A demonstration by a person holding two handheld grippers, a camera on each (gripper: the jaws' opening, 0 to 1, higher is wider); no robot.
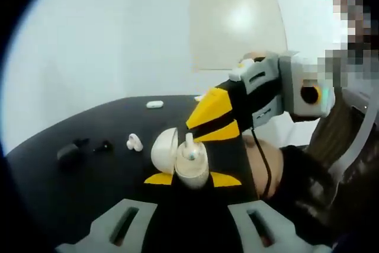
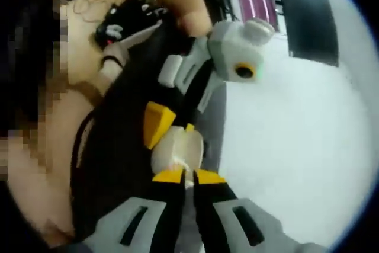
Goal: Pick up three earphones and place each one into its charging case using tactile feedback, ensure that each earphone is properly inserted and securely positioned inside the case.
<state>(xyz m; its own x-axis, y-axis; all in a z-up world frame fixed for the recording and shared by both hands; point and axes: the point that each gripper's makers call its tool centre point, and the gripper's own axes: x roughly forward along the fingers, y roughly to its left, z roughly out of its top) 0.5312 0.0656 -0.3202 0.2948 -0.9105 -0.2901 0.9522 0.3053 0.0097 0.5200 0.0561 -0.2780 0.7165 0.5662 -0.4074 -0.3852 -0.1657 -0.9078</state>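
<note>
On the black table (image 1: 71,176), at the far left of the left gripper view, a dark case (image 1: 69,153) is seen, with a small dark bud (image 1: 103,146) just beside it; next comes a white bud (image 1: 134,143), and farther back a white case (image 1: 154,104) lies flat; in the middle, an open cream case (image 1: 188,167) is held off the table between the yellow tips of the left gripper (image 1: 192,179), its lid (image 1: 164,149) swung out to the left; a bud (image 1: 189,149) is stood in it, stem up, so its long way runs upright; from the right, the right gripper (image 1: 213,124) is brought down to it, its tips narrow and close about the stem.

In the right gripper view, the case (image 2: 176,152) is seen pinched by both grippers; the right tips (image 2: 188,177) are nearly shut.

The bud is likely light, hard, smooth and slippery; it is best held by the stem and pushed straight down, softly.
</note>
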